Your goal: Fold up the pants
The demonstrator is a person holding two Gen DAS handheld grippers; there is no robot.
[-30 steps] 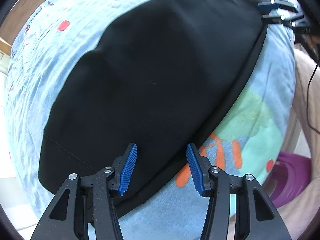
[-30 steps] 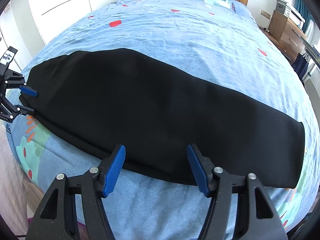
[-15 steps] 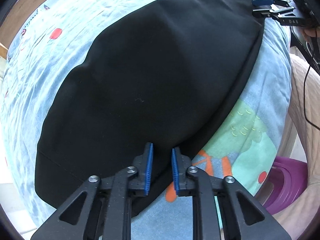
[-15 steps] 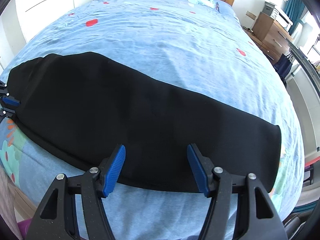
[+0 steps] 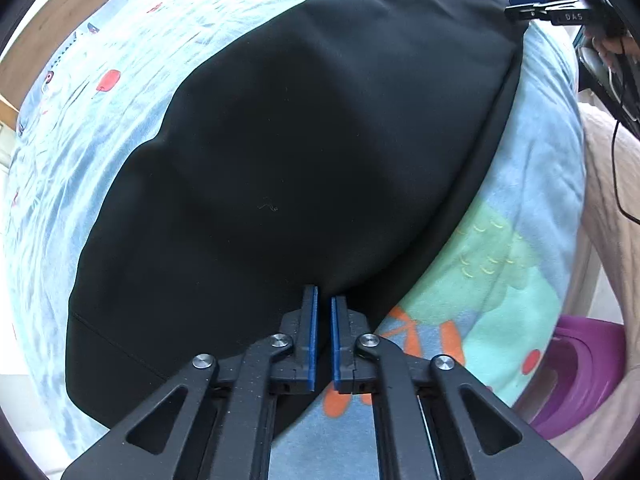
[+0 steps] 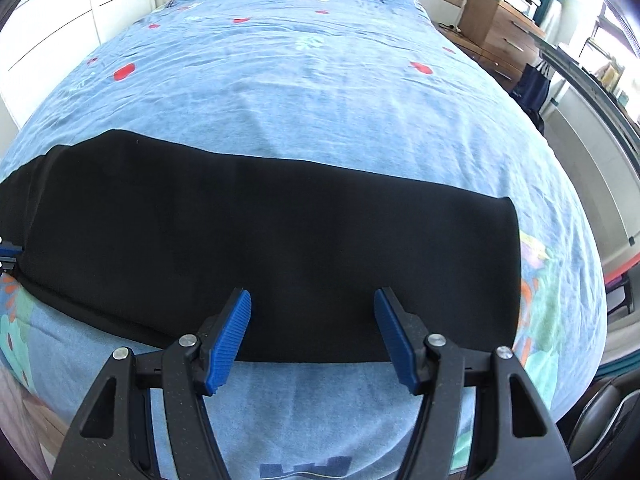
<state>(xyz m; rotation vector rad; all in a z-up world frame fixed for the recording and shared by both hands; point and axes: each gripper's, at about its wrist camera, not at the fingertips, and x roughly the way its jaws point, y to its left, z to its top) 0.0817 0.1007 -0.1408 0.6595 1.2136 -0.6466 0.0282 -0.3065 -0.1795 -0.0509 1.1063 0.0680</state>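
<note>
Long black fabric pants (image 6: 280, 248) lie flat across the near end of the bed, on the light blue patterned bedsheet (image 6: 320, 92), already doubled lengthwise: 2 layers show along the near edge in the left wrist view.

Change over the last 1 s: the left gripper (image 5: 322, 312) went from wide open to almost fully closed. Its 2 blue pads now stand with only a thin slit between them, placed at the near edge of the pants. Black cloth runs right up to the pad tips, but whether any sits in the slit cannot be told; the patterned sheet shows through the lower part of the gap. Judgement: a pinch at that end is being made or is just complete.

The right gripper (image 6: 312, 336) has not changed its opening: jaws wide apart, nothing held, tips over the near long edge of the pants with cloth visible between them. Over the same 1 s its view has advanced along the garment, so the far square end of the pants (image 6: 514, 264) now sits closer to it.

In the left wrist view the right gripper (image 5: 540, 6) appears small at the far end of the cloth.

Meaning for the task: 1 end looks secured or nearly so; the other is not yet gripped. The crosswise fold likely waits on the right jaws closing.
</note>
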